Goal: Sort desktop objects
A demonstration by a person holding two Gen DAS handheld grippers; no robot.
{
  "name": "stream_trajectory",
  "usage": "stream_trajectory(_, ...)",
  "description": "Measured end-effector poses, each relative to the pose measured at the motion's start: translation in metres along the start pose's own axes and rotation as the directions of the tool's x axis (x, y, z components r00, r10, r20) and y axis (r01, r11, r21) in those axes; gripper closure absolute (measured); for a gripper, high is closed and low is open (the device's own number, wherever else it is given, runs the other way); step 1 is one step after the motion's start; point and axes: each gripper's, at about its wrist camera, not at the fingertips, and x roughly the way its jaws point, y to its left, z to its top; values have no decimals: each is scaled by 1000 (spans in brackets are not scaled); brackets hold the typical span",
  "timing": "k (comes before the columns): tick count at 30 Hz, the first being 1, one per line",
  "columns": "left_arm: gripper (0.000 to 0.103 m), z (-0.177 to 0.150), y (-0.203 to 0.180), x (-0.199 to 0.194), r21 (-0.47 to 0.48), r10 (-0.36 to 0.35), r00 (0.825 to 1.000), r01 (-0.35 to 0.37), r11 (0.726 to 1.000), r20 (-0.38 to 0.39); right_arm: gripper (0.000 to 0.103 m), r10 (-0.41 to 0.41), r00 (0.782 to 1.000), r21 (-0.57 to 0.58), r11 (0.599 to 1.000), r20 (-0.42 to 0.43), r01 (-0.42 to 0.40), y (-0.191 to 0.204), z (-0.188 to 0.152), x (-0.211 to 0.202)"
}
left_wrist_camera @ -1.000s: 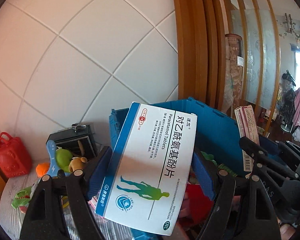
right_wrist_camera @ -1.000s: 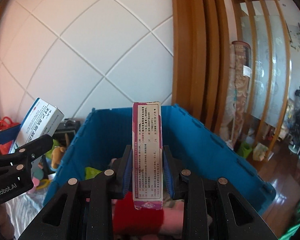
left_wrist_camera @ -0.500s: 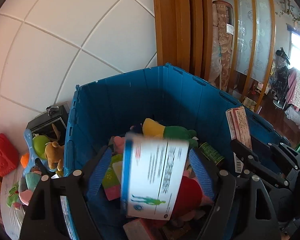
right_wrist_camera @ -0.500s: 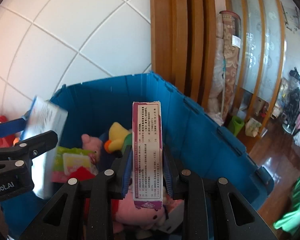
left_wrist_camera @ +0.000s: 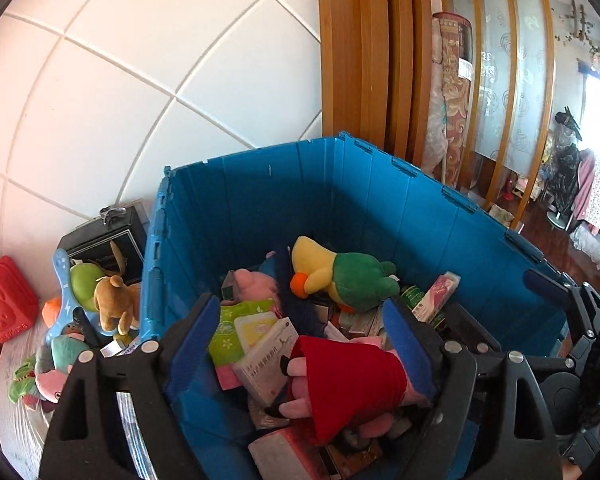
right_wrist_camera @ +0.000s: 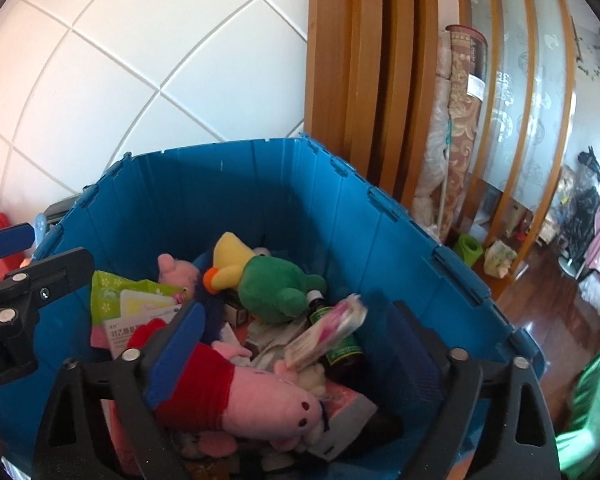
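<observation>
White tiled wall (left_wrist_camera: 140,80), wooden door frame (left_wrist_camera: 356,52), rolled carpet (right_wrist_camera: 460,120), wooden floor (right_wrist_camera: 548,280)

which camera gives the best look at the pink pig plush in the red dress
The right wrist view: the pink pig plush lies side-on in the blue bin, snout, head and red dress all showing. The left wrist view shows mostly its red dress and arms; the head is hidden.

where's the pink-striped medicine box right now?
In the blue bin: right wrist view, right of centre, the pink-striped box lies tilted across the dark green-label bottle, just below the green-and-yellow duck plush.
</observation>
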Motion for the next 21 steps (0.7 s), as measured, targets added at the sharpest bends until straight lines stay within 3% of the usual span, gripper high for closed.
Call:
stream_trajectory(10, 14, -20, 20, -42, -11, 0, 995, 1, 1000, 99, 0, -4, 1000, -13, 1000, -9, 4, 11, -8, -28)
stream_trajectory(21, 14, -39, 34, -63, -32, 18, 996, -15, 999, 93, 0, 30, 999, 20, 999, -20, -30, 19, -16, -54)
